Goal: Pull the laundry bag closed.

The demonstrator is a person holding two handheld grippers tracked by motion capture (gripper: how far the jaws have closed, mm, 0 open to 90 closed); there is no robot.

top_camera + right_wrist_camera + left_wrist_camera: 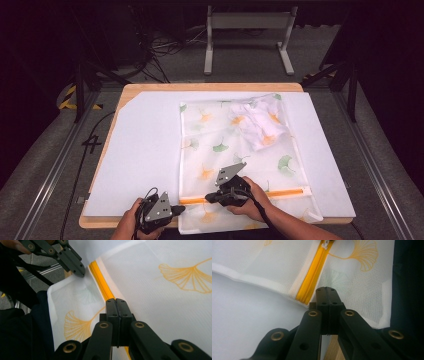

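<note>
Left tool [176, 209], right tool [212, 198] pinch mesh bag [240, 150] — white board [145, 150], dark room.

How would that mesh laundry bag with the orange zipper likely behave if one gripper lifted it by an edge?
Probably floppy: the mesh bag lies flat and its near end droops over the table edge. Likely light, since the weave is thin and see-through. The orange zipper looks like its stiffest line, so it may fold beside it.

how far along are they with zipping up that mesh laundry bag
Done: a garment lies inside the mesh bag. In hand: left gripper pinches the bag beside the orange zipper; right gripper is shut at the zipper. Left: whether it is zipped, I cannot tell.
</note>
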